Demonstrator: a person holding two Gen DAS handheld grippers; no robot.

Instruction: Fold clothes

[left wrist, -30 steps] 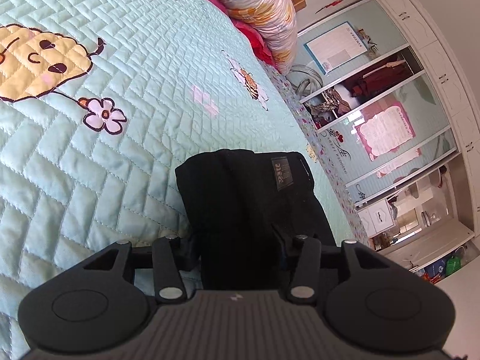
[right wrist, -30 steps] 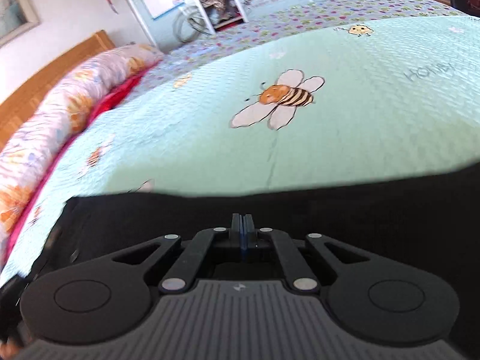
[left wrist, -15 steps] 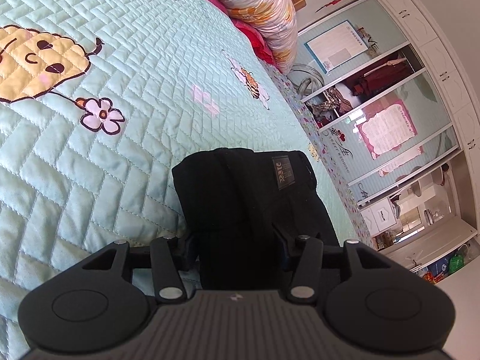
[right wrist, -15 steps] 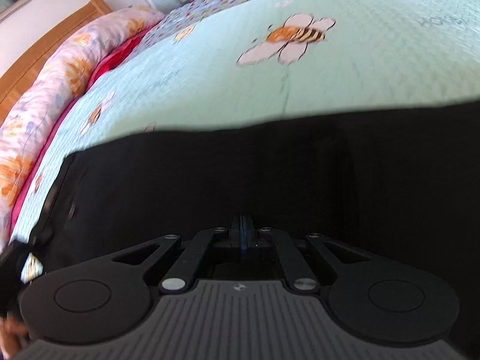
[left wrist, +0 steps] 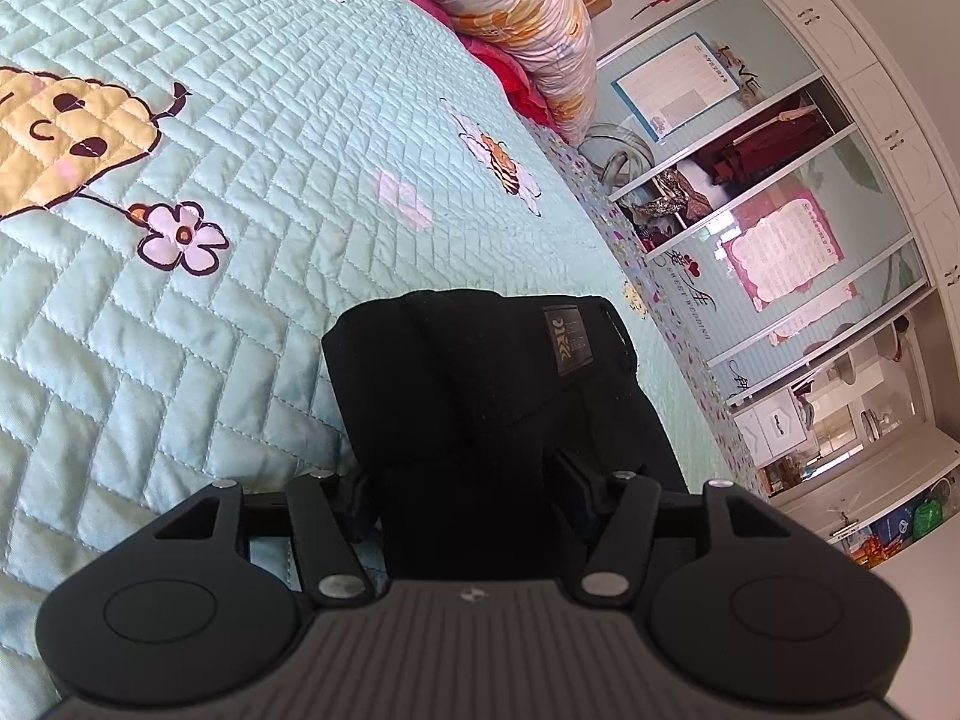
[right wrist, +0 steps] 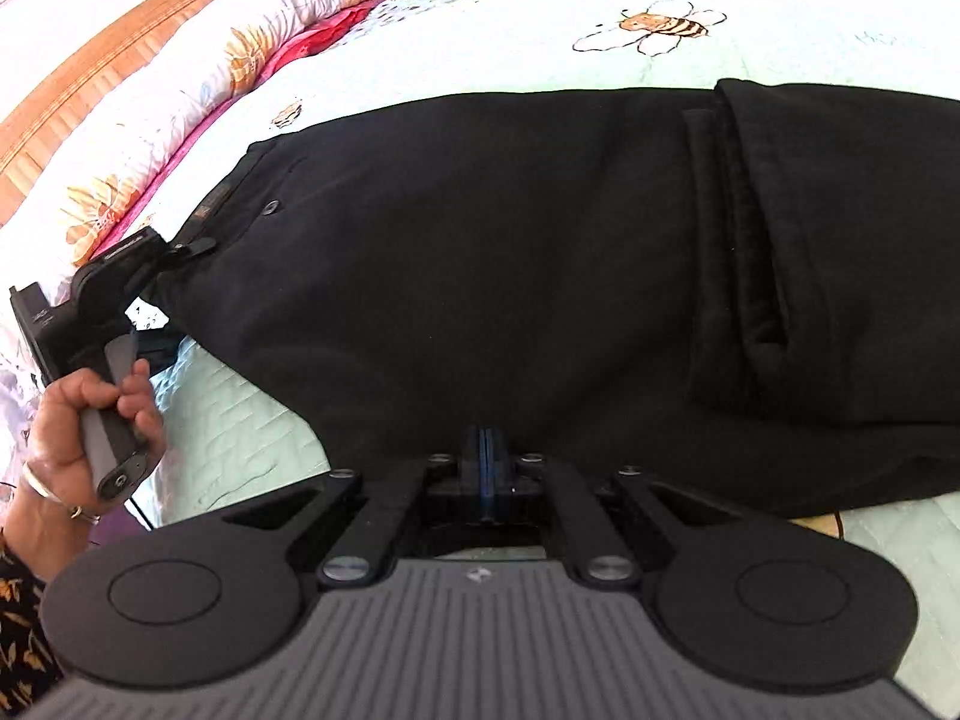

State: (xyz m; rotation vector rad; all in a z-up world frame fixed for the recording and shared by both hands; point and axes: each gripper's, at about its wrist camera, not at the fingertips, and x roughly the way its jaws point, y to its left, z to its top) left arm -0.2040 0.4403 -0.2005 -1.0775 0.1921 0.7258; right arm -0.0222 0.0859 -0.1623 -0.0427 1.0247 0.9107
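Presently on the bed: one pair of black trousers [right wrist: 480, 252], laid across a mint quilted bedspread [left wrist: 180, 360] printed with bees and a flower; far end folded back on itself at the right of the right wrist view, waistband end with a dark label patch [left wrist: 569, 339] showing in the left wrist view.

Left gripper [left wrist: 468, 480]: jaws opening, the waistband end bunched between the fingers, pads standing either side of the cloth; held by a hand [right wrist: 90, 414] with a bangle at the wrist and a patterned sleeve.

Right gripper [right wrist: 486, 450]: fingers pressed together at the near edge of the trousers; whether cloth is pinched between them cannot be told.

Surroundings: floral pillow [left wrist: 510, 6] over red bedding at the headboard; wardrobe [left wrist: 780, 210] with sliding doors beyond the bed.
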